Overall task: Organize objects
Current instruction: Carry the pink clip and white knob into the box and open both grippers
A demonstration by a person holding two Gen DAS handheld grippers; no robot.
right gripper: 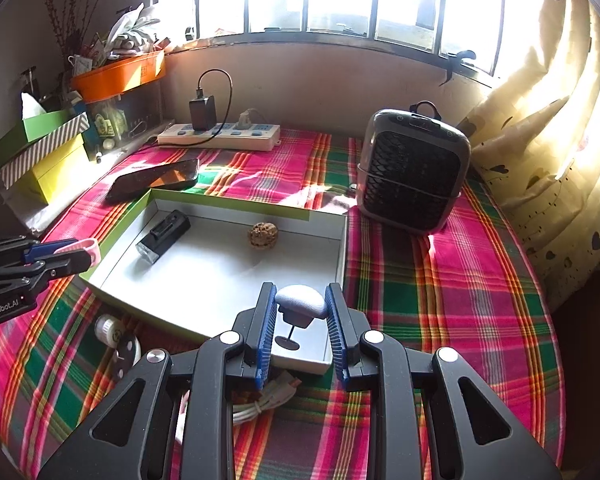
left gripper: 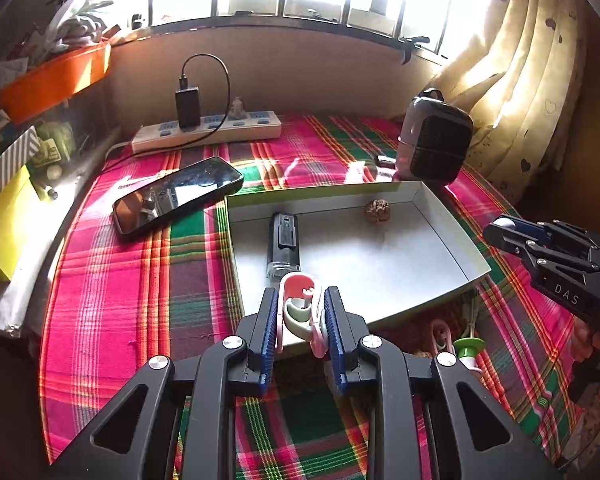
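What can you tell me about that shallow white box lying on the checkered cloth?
The shallow box is an open, lidless tray that looks like cardboard: white inside, with green outer walls and rim. It lies flat on the plaid cloth, its far left corner beside the phone, its far right corner near the small fan. Inside lie a black flashlight near the left wall and a brown wrinkled nut near the far wall. The rest of its floor is bare.

My right gripper (left gripper: pixel 500 236) carries the white letters "DAS" on its black body, and my left gripper (right gripper: pixel 86 254) reads "GenRobot.AI" along its side.
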